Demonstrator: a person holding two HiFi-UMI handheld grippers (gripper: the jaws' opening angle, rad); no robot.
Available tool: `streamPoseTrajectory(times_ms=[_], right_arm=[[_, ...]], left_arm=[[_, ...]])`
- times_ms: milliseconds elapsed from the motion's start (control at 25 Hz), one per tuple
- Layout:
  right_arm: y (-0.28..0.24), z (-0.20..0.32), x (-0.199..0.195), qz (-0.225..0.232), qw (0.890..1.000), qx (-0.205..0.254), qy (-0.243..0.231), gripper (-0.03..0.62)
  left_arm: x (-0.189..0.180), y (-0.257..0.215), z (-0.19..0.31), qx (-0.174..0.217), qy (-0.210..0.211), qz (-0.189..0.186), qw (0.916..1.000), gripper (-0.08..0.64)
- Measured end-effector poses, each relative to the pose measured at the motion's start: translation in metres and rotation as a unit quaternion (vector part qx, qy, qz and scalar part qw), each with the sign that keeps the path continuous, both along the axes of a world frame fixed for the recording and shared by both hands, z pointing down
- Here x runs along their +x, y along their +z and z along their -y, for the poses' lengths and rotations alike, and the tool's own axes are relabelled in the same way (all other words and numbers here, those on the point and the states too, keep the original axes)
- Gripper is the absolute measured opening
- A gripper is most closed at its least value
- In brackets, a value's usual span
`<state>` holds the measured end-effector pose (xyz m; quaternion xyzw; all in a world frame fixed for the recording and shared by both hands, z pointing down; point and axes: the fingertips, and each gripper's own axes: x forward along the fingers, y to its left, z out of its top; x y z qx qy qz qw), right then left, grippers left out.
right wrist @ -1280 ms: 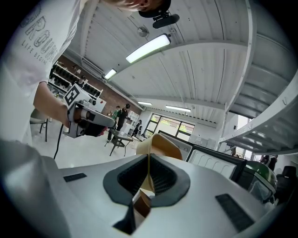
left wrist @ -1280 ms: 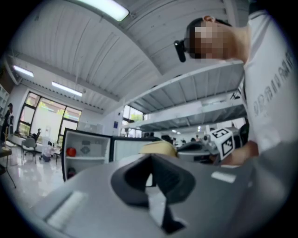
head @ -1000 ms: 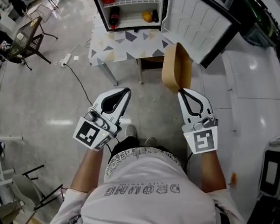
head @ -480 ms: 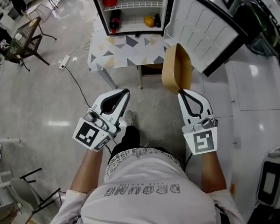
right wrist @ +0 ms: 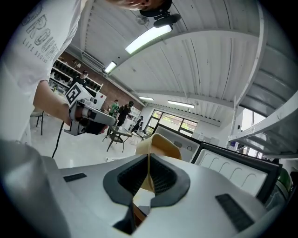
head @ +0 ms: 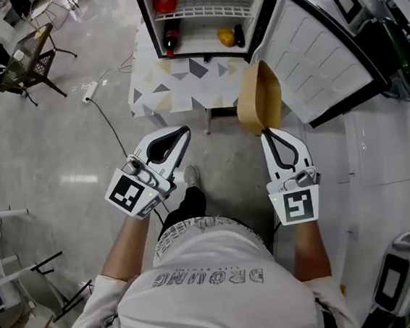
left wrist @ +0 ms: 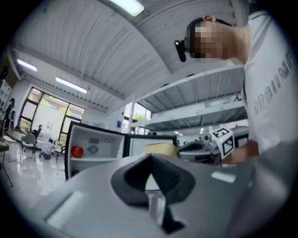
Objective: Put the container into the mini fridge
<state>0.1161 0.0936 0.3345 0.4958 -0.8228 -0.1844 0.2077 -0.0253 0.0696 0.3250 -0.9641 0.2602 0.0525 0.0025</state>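
Lower centre: right gripper (head: 266,133) clamped on the rim of the tan container (head: 258,97), held upright. Left gripper (head: 182,134) closed, empty. Top of frame: open mini fridge (head: 145,20), lower and fuller than a second ago. Reads as approach under way, container still well short.

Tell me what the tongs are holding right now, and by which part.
The right tongs pinch the tan container by the edge of its thin wall. The left tongs are closed on nothing.
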Motion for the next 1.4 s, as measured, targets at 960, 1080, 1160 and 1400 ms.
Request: streamPoseTrajectory(times_ms=[960, 1080, 1160, 1400], right_arm=[[-0.013, 0.201, -0.036, -0.063, 0.997, -0.02, 0.05, 0.012], [-0.013, 0.223, -0.038, -0.068, 0.996, -0.02, 0.053, 0.012], [-0.013, 0.238, -0.037, -0.074, 0.996, -0.02, 0.054, 0.012], [-0.01, 0.28, -0.031, -0.084, 0.995, -0.017, 0.052, 0.012]], left_arm=[[-0.056, -0.007, 0.201, -0.011, 0.029, -0.005, 0.9995, 0.006], [-0.058, -0.007, 0.219, -0.01, 0.035, -0.003, 0.9993, 0.006], [-0.058, -0.006, 0.23, -0.01, 0.038, -0.003, 0.9992, 0.006], [-0.057, -0.003, 0.261, -0.023, 0.033, -0.011, 0.9991, 0.006]])
